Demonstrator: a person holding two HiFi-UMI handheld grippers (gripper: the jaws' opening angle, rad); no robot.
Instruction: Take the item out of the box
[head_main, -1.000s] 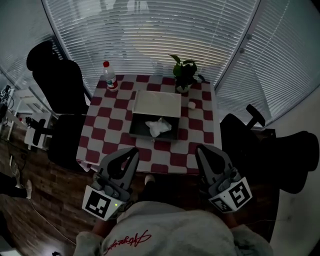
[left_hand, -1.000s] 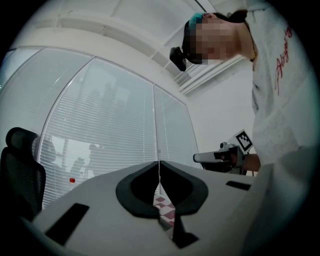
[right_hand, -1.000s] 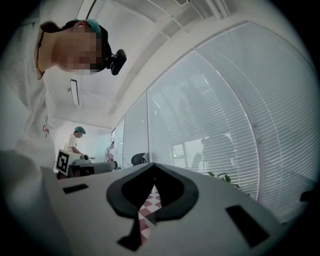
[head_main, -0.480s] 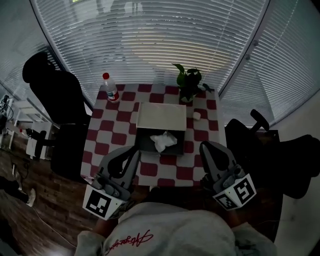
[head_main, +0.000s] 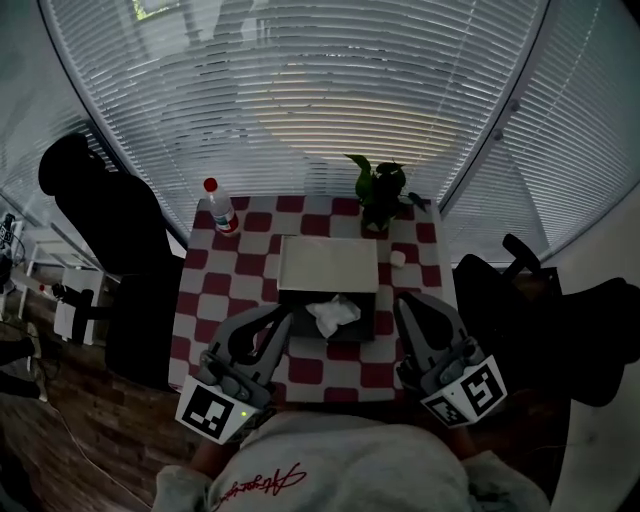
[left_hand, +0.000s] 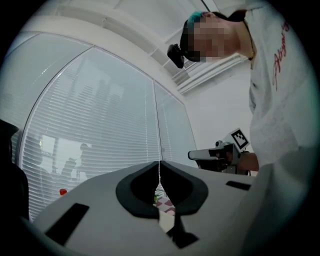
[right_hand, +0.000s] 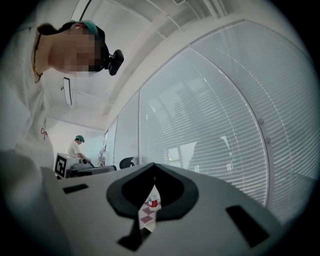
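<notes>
Left gripper jaws pressed together, nothing between them; the small gap below the tips shows a sliver of red-white checkered tablecloth and a green leaf. Right gripper held level at right, marker cube on it, beside the person's white sweatshirt. Window blinds far behind, red cap low at left.
</notes>
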